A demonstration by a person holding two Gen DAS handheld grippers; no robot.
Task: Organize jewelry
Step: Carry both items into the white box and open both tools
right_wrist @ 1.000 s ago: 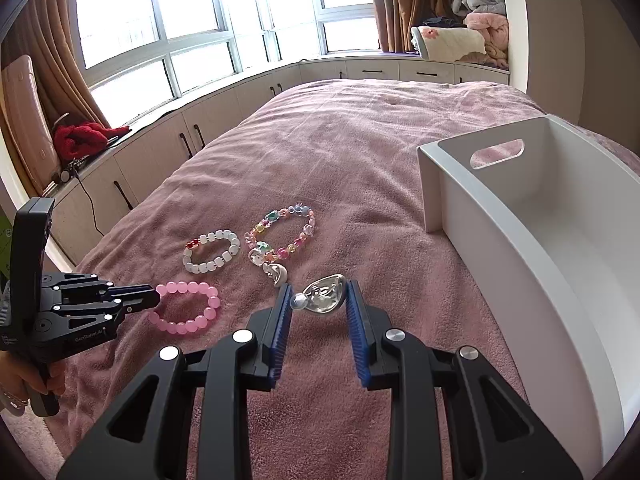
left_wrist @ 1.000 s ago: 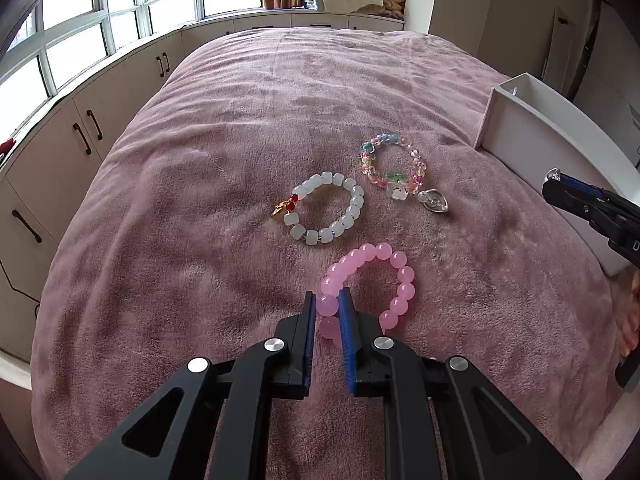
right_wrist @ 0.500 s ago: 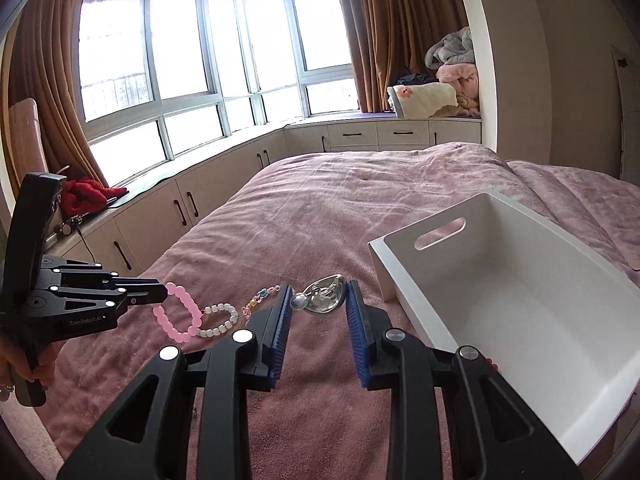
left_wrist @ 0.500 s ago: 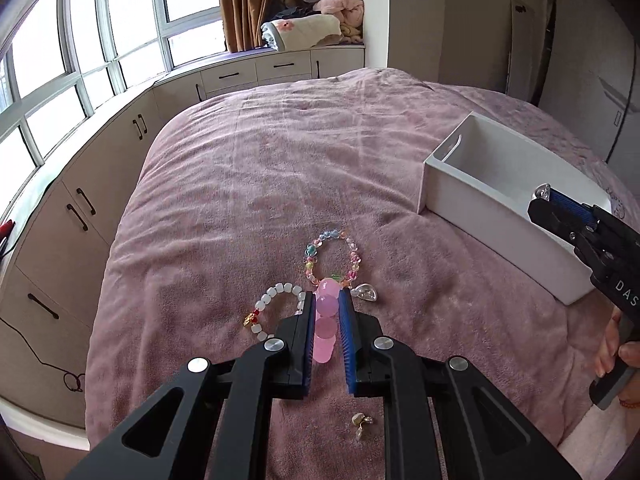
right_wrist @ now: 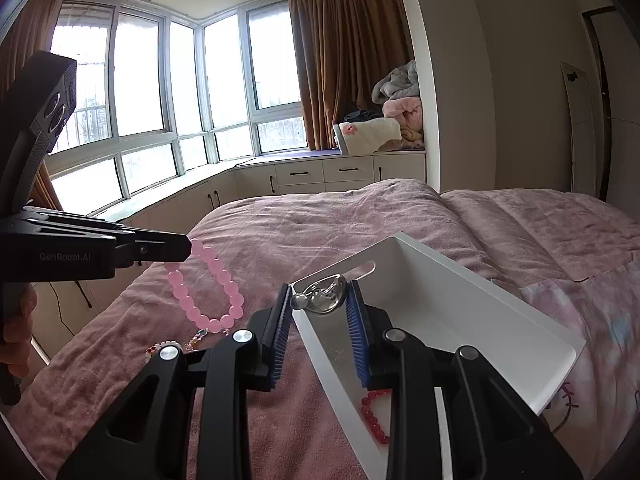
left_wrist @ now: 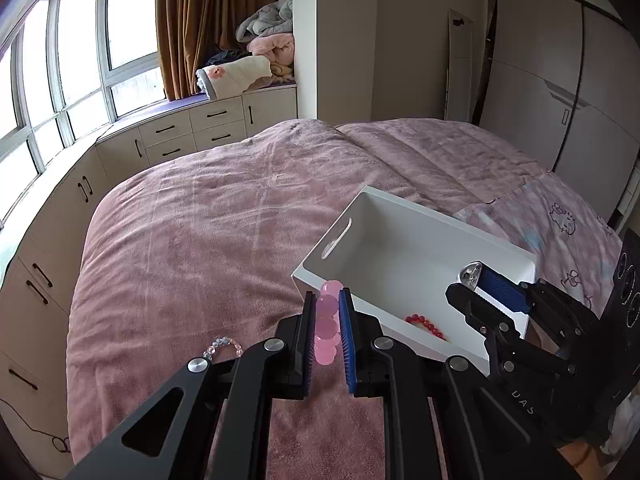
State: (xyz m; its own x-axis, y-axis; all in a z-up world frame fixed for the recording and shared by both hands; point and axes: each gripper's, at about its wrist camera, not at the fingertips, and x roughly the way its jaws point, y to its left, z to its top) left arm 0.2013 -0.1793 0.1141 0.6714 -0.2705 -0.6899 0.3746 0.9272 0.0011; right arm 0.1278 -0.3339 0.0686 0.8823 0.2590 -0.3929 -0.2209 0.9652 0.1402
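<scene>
My left gripper (left_wrist: 325,300) is shut on a pink bead bracelet (left_wrist: 326,326), held in the air just left of the white box (left_wrist: 420,216). In the right wrist view the bracelet (right_wrist: 208,288) hangs from the left gripper (right_wrist: 186,248). My right gripper (right_wrist: 320,294) is shut on a silver heart-shaped piece (right_wrist: 322,300), above the box's near end (right_wrist: 320,344); it also shows in the left wrist view (left_wrist: 470,280). A red bead bracelet (left_wrist: 426,325) lies inside the box, also seen in the right wrist view (right_wrist: 372,416).
A pastel bead bracelet (left_wrist: 222,346) and a white bead bracelet (right_wrist: 166,346) lie on the pink bedspread (left_wrist: 200,240) below the grippers. Cabinets with drawers (left_wrist: 192,128) run under the windows. A wardrobe (left_wrist: 560,92) stands at the right.
Both grippers have risen off the bed and swung right toward the white box, the left carrying the pink bracelet, the right carrying the silver heart piece.
</scene>
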